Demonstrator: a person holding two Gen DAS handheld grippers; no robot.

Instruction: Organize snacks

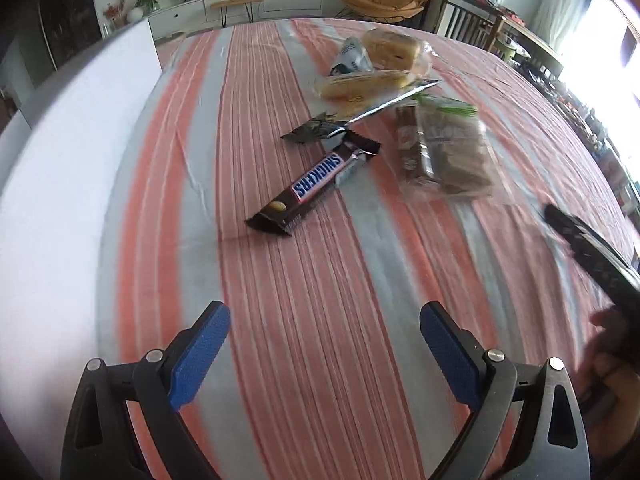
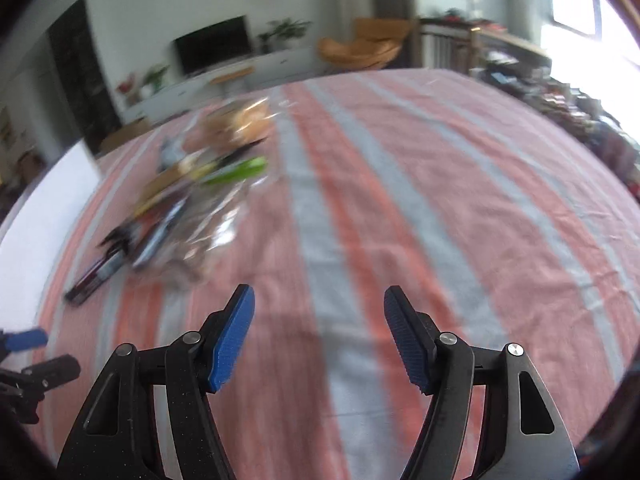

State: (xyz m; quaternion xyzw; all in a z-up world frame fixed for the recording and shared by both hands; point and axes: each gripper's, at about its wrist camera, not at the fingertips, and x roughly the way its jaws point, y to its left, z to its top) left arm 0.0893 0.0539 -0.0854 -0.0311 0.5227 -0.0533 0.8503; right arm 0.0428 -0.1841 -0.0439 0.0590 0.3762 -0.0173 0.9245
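Striped cloth (image 1: 320, 280) covers the table. Snickers bar (image 1: 316, 184) lies near the far snack pile (image 1: 400, 92). Left gripper (image 1: 324, 360) and right gripper (image 2: 318, 336) both gape empty.

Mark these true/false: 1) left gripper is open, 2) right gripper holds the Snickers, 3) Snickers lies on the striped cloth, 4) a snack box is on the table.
1) True: the left gripper is open and empty.
2) False: the right gripper is open and empty; the Snickers lies apart.
3) True: it rests on the striped cloth.
4) False: no box shows, only loose wrapped snacks, such as the bread pack.
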